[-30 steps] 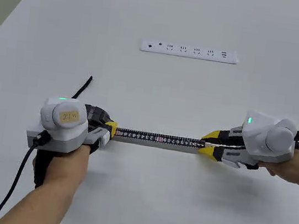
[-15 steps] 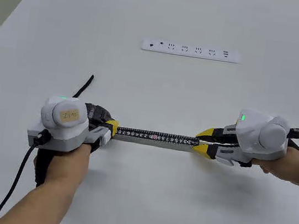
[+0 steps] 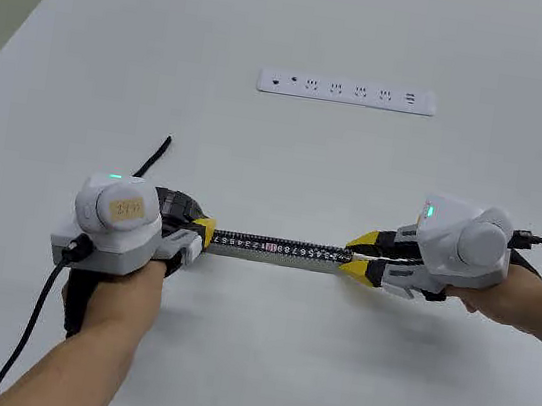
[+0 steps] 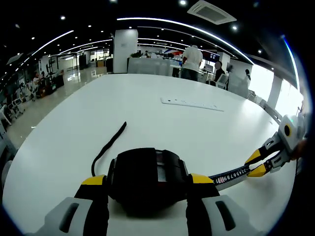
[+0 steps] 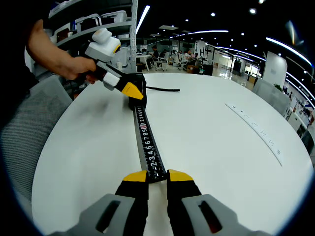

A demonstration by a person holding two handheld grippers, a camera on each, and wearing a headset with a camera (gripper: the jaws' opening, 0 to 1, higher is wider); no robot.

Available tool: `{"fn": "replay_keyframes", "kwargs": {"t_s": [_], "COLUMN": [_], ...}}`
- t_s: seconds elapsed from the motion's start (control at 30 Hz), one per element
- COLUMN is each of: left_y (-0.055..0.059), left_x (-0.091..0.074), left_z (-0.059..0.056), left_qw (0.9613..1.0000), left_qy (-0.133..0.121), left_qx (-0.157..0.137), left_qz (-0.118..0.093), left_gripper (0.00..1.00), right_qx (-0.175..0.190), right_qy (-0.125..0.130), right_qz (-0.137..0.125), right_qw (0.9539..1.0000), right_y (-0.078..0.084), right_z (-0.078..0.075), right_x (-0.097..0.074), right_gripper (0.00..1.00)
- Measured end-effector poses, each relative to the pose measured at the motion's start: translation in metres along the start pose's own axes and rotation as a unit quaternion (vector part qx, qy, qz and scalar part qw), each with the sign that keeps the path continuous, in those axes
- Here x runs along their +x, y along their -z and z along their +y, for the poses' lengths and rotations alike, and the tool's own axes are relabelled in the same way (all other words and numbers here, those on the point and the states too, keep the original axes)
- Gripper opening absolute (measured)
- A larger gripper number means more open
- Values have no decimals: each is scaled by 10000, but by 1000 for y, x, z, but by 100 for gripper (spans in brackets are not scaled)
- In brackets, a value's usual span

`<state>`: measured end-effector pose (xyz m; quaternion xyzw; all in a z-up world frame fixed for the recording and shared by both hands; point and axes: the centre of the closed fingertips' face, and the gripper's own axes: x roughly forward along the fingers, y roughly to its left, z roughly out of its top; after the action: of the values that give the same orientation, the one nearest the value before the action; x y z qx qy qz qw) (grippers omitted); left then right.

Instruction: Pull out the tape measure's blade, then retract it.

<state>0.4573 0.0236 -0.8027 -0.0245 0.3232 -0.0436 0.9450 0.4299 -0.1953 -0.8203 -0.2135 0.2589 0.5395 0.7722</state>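
Note:
A black tape measure case (image 4: 147, 174) sits between the yellow-tipped fingers of my left gripper (image 3: 191, 235), which is shut on it; the case (image 3: 177, 212) lies at the left of the white table. Its dark numbered blade (image 3: 280, 249) runs rightward across the table to my right gripper (image 3: 362, 257), whose jaws are shut on the blade's end. In the right gripper view the blade (image 5: 146, 143) stretches from my right gripper (image 5: 156, 176) away to the case (image 5: 136, 92) held by my left gripper (image 5: 129, 90). A black wrist strap (image 3: 150, 159) trails from the case.
A white power strip (image 3: 346, 91) lies flat on the table farther back, well clear of the blade. The white table (image 3: 259, 363) reaches wide on all sides. Cables hang from both grippers. People and desks stand in the room beyond the table.
My right gripper has moved left toward the case with the blade's end held, so the exposed blade is shorter. The left gripper and case have stayed put.

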Motion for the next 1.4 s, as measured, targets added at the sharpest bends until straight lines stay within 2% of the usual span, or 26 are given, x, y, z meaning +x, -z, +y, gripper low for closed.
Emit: {"fn": "replay_keyframes", "kwargs": {"t_s": [0.73, 1.17, 1.4], "left_y": [0, -1, 0], "left_x": [1, 1, 0], "left_z": [0, 1, 0], "left_qw": [10000, 10000, 10000], "left_qy": [13, 22, 35], "left_qx": [-6, -22, -24], "left_qz": [6, 8, 14], "left_gripper": [60, 60, 61], "right_qx": [68, 69, 70], "right_qy": [-80, -110, -148], "right_qz": [-65, -87, -125], "right_qw": [9999, 9999, 9998], "right_y": [-14, -17, -23], "right_z": [9, 9, 11], "right_x": [14, 21, 31], "right_gripper": [12, 12, 12]}}
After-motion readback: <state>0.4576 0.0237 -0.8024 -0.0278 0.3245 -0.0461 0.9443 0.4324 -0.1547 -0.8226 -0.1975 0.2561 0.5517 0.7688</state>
